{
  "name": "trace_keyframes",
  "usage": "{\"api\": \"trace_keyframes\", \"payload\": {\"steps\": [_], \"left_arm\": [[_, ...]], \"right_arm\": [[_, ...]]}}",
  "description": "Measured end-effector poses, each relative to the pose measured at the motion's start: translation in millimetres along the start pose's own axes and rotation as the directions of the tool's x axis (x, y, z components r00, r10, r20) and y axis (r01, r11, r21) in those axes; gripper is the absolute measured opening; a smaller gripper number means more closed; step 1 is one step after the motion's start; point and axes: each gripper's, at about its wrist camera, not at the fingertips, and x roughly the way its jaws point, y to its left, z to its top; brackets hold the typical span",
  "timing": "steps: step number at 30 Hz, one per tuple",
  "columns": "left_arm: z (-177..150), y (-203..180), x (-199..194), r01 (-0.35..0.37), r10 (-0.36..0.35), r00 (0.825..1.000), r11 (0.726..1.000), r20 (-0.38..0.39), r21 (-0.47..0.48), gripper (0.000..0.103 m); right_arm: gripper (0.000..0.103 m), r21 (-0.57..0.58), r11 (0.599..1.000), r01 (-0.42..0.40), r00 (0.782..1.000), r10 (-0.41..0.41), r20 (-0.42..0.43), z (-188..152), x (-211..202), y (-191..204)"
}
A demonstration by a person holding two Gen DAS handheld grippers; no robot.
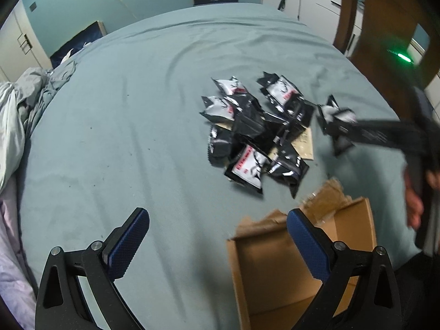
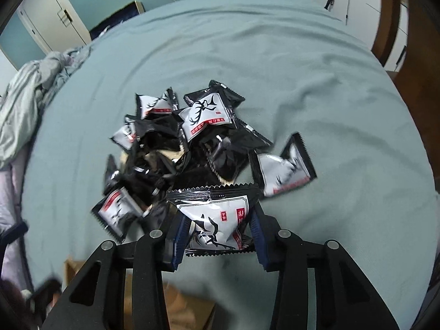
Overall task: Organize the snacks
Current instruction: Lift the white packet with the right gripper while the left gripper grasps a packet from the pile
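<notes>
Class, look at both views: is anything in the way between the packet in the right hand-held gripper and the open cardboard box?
Nothing visible blocks it. The right hand-held gripper grips a black-and-white foil snack packet beside the pile of matching packets. Only bare teal bedsheet separates it from the open brown cardboard box; the left hand-held gripper is open, over the box's edge.

snack packets [image 2: 211, 220]: black, white panel, red label | bedsheet [image 1: 123, 110]: grey-green | box [image 1: 275, 275]: brown

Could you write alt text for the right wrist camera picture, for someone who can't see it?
The right tool grips a black-and-white snack packet with a deer design, just in front of a heap of matching packets on a grey-green bed sheet.
</notes>
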Motion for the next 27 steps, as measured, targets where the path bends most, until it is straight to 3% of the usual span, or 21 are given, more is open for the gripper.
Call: {"api": "trace_keyframes", "payload": {"steps": [12,20,27], "left_arm": [[19,13,22,0.014,-0.015,1.000,0.999,-0.026,-0.032,0.102],[27,12,39,-0.014,0.013,0.998,1.000,-0.055,-0.026,0.102],[39,4,61,0.009,-0.011,0.995,1.000,-0.098,-0.022,0.102]], "right_arm": [[0.039,0.074,0.997,-0.033,0.996,0.027,0.083,-54,-76,-25],[0.039,0.107,0.993,-0.044,0.997,0.038,0.062,-89,-88,-30],[0.039,0.141,0.989,-0.039,0.999,0.037,0.011,-90,-72,-36]]}}
